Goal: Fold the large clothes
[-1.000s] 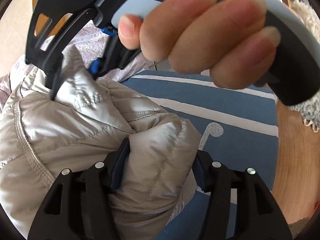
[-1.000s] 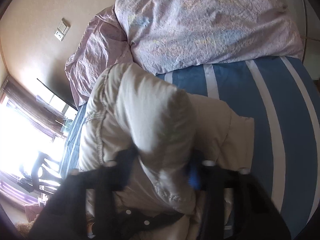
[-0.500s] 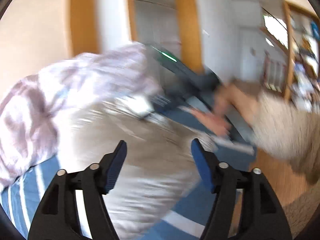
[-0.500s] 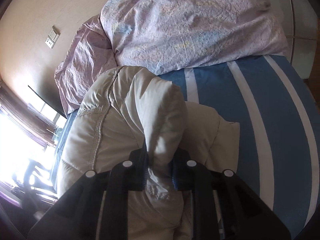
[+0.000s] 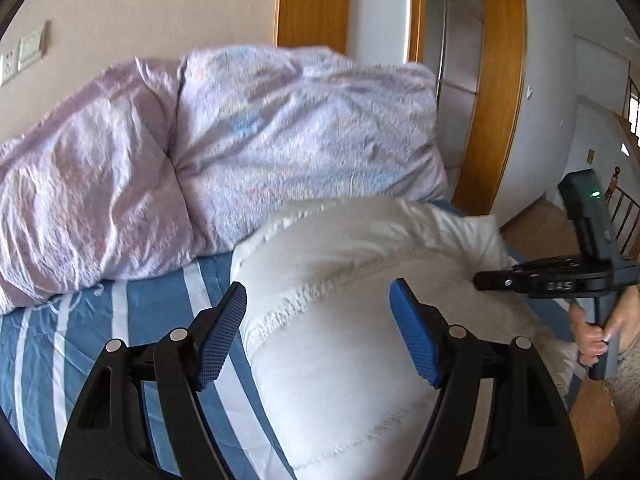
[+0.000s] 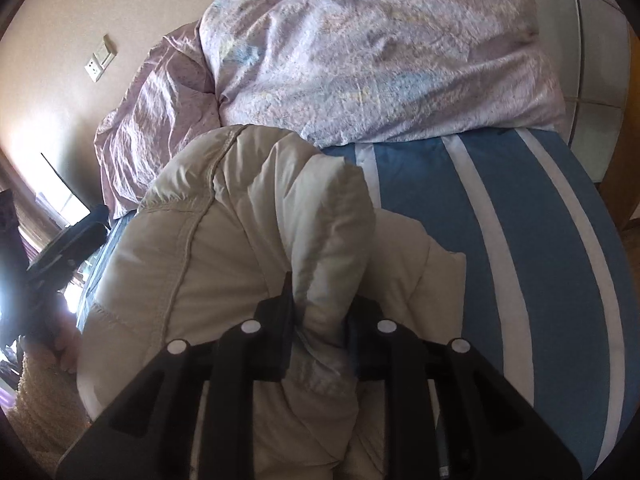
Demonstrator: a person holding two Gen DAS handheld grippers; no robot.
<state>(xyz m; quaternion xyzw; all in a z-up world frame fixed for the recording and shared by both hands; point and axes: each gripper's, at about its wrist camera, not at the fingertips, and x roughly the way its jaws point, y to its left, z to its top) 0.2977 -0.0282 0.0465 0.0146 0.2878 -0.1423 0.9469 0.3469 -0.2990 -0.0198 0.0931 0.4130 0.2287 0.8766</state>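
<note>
A pale beige puffer jacket [image 5: 340,360] lies bunched on the blue striped bed sheet [image 5: 132,320]. My left gripper [image 5: 317,292] hovers above it with its jaws opening; the blue pads [image 5: 220,332] touch nothing. In the right wrist view, my right gripper [image 6: 320,320] pinches a raised padded fold of the jacket [image 6: 240,240]. Its pads press the fabric from both sides, though the jaws are easing open a little. The right gripper also shows at the right edge of the left wrist view, held in a hand [image 5: 592,336].
A crumpled lilac duvet [image 5: 240,140] fills the head of the bed behind the jacket, also seen as the duvet [image 6: 380,48]. Bare striped sheet [image 6: 540,240] lies right of the jacket. A wooden door frame [image 5: 500,100] stands past the bed corner.
My left gripper let go of the jacket fold it held, opened and swung up and away. The right gripper closed tighter on its fold and barely moved.
</note>
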